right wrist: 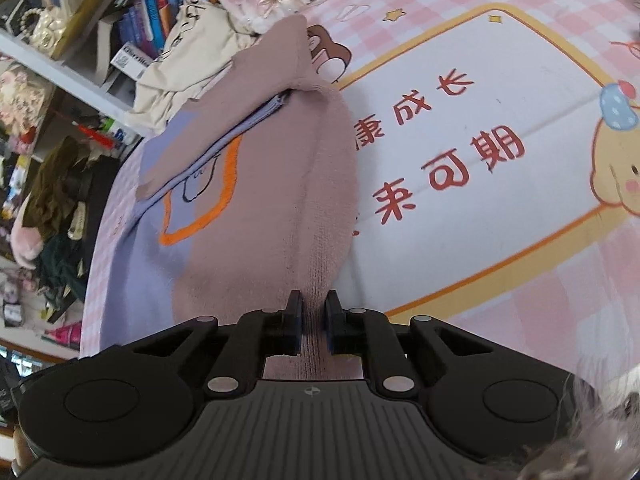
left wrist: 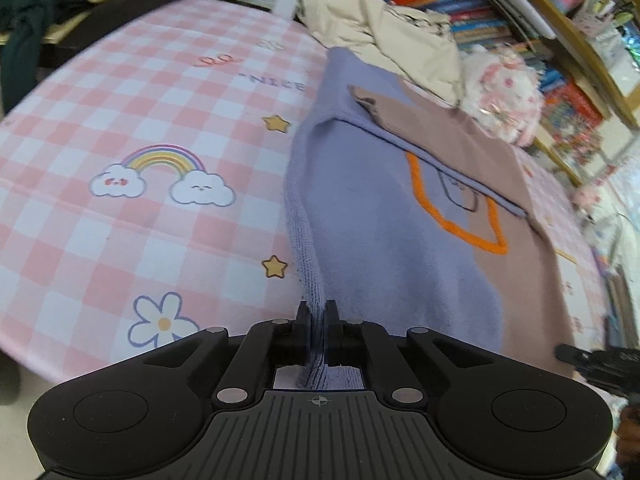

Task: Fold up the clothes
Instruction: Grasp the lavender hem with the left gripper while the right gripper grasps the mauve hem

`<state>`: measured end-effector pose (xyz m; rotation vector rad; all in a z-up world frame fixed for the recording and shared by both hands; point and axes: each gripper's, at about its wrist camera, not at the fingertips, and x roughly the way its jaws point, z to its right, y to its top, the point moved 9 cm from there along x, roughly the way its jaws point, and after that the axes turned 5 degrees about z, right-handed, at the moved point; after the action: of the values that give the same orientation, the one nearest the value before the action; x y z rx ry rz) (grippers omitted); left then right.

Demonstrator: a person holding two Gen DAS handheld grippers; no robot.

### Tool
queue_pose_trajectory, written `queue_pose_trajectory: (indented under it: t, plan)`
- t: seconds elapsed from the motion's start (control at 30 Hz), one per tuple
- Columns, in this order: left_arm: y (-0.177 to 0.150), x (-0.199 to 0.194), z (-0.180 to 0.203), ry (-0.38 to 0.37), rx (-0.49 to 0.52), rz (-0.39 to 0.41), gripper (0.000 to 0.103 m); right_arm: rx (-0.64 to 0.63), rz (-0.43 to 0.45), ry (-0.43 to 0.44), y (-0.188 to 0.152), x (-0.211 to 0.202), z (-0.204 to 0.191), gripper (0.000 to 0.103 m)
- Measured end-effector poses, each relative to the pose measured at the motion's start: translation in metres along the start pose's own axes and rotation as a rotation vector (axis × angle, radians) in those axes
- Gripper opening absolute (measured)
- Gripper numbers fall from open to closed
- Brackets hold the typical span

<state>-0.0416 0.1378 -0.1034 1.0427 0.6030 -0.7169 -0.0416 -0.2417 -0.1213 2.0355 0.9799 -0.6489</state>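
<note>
Both grippers, left [left wrist: 319, 316] and right [right wrist: 313, 306], clamp the sweater's [left wrist: 384, 216] near hem on the checked table [left wrist: 140, 100], so we should lift evenly and carry the hem toward the cream garment [left wrist: 380, 36] beyond the sweater, keeping tension

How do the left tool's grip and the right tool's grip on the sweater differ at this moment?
The left tool pinches the lavender-blue ribbed edge of the sweater; the right tool pinches the mauve-brown side. Beside the left tool lies plain pink checked tablecloth; beside the right tool lies the cloth's white panel with red characters. Both tools are shut on the sweater's near hem, and both point down toward the table.
</note>
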Motion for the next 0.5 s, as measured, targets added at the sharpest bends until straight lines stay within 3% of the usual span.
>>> queue_pose_trajectory:
  t: [0.23,0.5]
  plan:
    - [0.003,0.009,-0.01,-0.103,0.013,-0.086,0.009,-0.006,0.058,-0.11,-0.004,-0.001,-0.009,0.017]
    - [0.009,0.016,-0.019,-0.211,-0.048,-0.143,0.012,0.08,0.089,-0.121,-0.005,-0.004,-0.005,0.017]
